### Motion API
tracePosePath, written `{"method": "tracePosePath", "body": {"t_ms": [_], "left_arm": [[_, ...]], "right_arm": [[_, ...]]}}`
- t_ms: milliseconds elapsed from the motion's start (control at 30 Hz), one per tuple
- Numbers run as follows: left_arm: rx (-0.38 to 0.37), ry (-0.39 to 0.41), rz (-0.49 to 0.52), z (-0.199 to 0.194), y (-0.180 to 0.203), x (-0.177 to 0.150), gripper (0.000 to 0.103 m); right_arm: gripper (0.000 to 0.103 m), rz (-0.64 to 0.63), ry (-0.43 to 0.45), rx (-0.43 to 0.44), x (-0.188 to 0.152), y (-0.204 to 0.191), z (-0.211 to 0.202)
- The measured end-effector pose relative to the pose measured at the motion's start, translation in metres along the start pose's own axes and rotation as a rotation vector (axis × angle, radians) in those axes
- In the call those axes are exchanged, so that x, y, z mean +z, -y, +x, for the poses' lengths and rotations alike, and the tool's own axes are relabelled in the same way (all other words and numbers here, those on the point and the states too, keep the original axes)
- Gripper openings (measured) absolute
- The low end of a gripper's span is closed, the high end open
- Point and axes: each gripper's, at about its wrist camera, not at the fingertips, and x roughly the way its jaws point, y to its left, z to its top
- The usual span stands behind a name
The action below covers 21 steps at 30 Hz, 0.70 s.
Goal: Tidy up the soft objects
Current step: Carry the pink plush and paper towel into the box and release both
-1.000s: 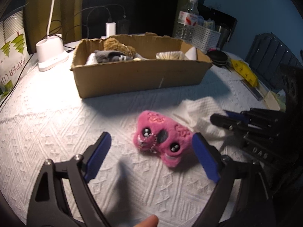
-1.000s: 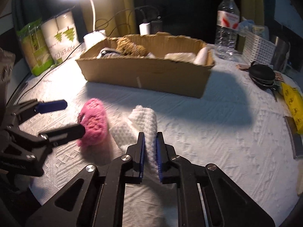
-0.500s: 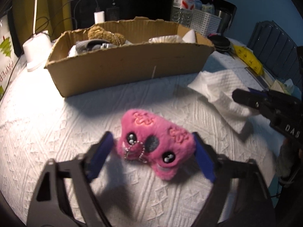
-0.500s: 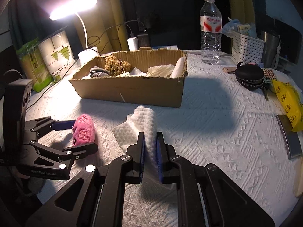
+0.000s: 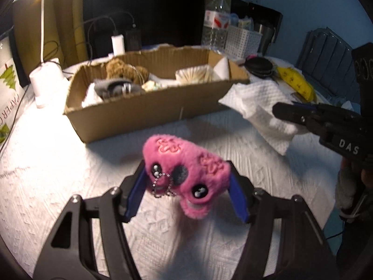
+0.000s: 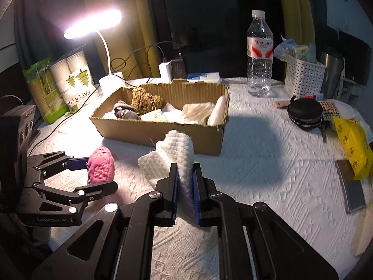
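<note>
Each view rides on a handheld gripper and looks forward and downward along its fingers over the white tablecloth (image 5: 46, 163). The left wrist view sits close behind the pink plush toy (image 5: 184, 165), facing the cardboard box (image 5: 149, 107) from its front left, with the right gripper (image 5: 291, 114) entering at the right edge. The right wrist view looks from further right, close over the white cloth (image 6: 174, 154), with the left gripper (image 6: 98, 175) at its left. Both share the box, water bottle (image 6: 260, 53) and lamp (image 6: 93, 23)
</note>
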Motion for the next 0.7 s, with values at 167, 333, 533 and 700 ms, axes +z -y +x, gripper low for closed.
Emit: {"method": "tracePosePath", "body": {"t_ms": [167, 333, 533, 700], "left_arm": [[0.008, 0.042, -0.028, -0.009, -0.004, 0.009, 0.065], [0.017, 0.083, -0.030, -0.017, -0.004, 0.023, 0.065], [0.049, 0.129, -0.028, -0.022, -0.003, 0.046, 0.065], [0.065, 0.157, -0.033, -0.018, -0.002, 0.063, 0.065]], "right_arm": [[0.012, -0.015, 0.013, 0.005, 0.009, -0.001, -0.002], [0.012, -0.028, 0.040, 0.011, 0.022, 0.002, -0.005], [0.012, -0.028, 0.072, 0.026, 0.035, 0.010, -0.007], [0.012, -0.028, 0.096, 0.038, 0.044, 0.022, -0.006]]}}
